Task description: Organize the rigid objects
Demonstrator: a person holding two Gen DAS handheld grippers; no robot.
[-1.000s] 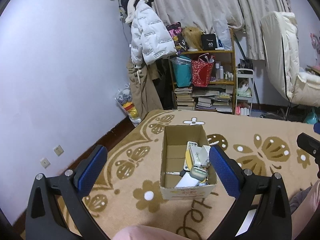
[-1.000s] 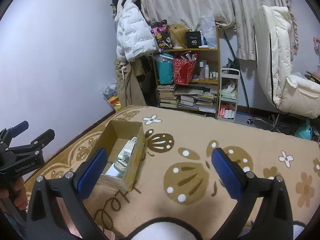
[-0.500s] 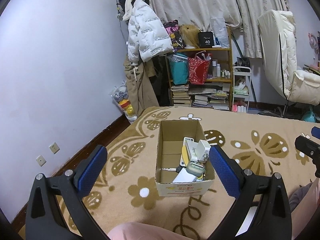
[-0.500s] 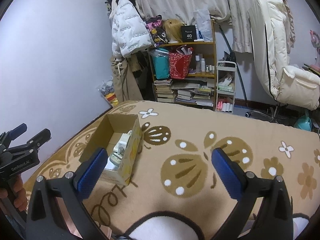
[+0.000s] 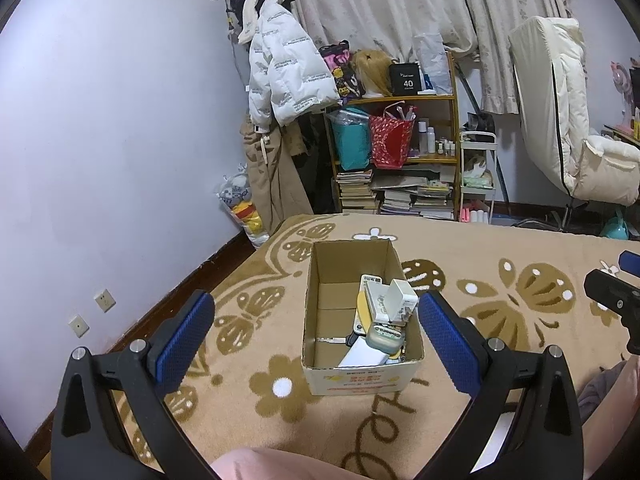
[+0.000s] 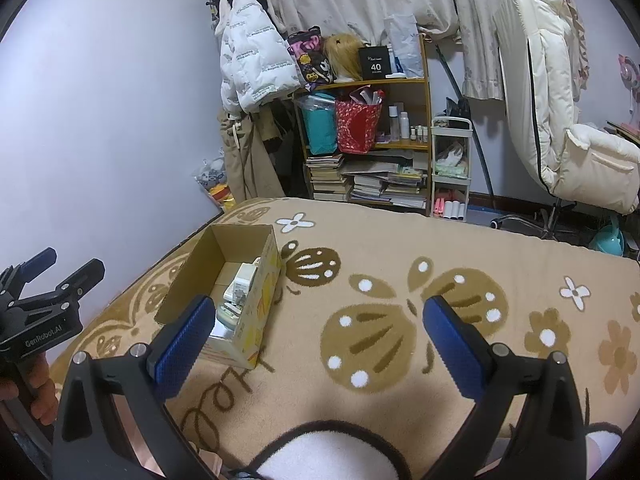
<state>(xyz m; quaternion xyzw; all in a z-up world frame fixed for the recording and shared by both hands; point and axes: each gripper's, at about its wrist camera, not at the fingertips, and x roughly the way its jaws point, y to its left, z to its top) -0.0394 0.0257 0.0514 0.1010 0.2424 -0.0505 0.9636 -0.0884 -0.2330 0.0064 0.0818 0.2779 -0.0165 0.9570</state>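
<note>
Open brown cardboard box [image 5: 362, 312] near tan butterfly-patterned blanket's [image 6: 400, 264] left edge; bare blanket rightward. Left gripper [image 5: 316, 330], right gripper [image 6: 316, 334]: both spread wide, empty, touching nothing.

A lived-in home bedroom: ahead of the tool, a tan butterfly-patterned blanket [image 5: 500, 248], a cluttered wooden bookshelf [image 5: 400, 152], pale floral curtains [image 5: 380, 4] and a hanging white puffer jacket [image 5: 284, 68].
</note>
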